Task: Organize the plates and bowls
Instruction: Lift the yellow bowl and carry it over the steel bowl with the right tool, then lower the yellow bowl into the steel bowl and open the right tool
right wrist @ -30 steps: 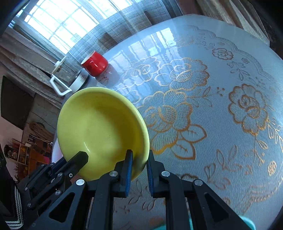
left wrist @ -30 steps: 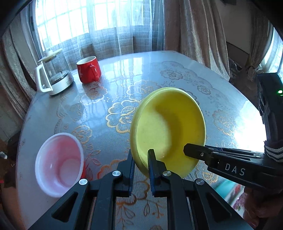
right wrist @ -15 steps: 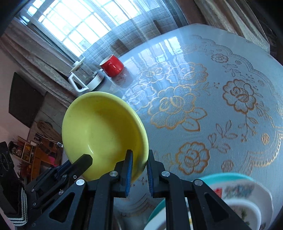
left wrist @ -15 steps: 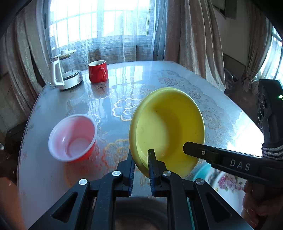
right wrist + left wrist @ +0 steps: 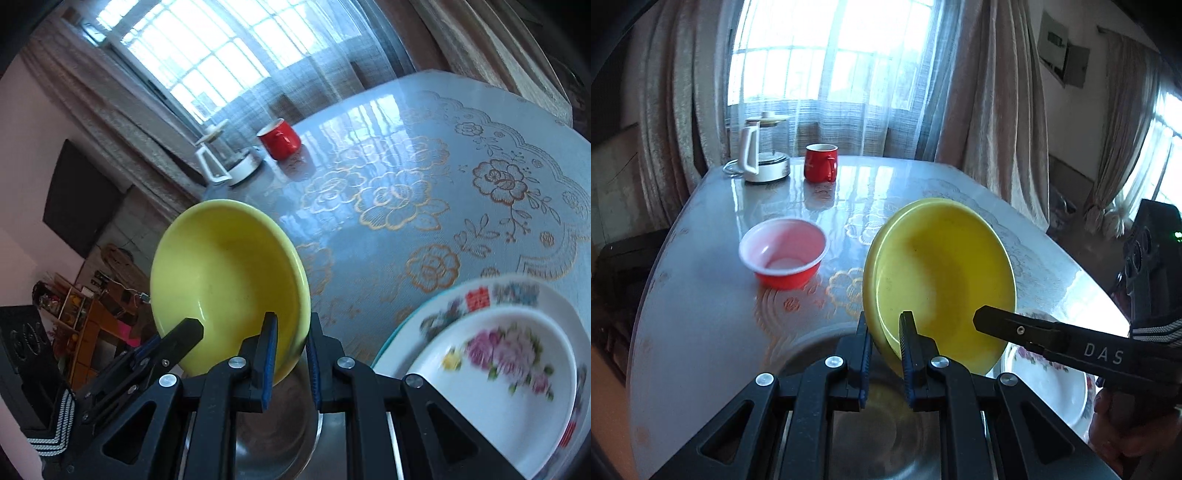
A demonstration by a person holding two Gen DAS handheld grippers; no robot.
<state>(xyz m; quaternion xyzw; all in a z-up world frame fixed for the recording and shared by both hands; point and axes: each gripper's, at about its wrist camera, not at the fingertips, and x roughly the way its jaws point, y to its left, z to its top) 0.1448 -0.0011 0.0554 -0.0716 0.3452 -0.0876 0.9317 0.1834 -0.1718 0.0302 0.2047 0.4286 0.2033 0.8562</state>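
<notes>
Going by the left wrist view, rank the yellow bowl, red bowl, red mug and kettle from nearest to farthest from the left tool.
1. Yellow bowl: held in the left tool.
2. Red bowl: ahead, to the left, mid-table.
3. Red mug: far edge of the table.
4. Kettle: far edge, left of the mug; about as far as the mug, so too close to call.

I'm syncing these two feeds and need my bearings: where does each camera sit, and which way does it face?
Left wrist: sits on the left gripper, looking down across the table toward the window; shows the red bowl and the right gripper, with a hand at the right edge.
Right wrist: sits on the right gripper, looking across the table toward the window; shows flowered plates and the left gripper.
Shared: the yellow plate both grippers clamp, the red mug, the kettle.
</notes>
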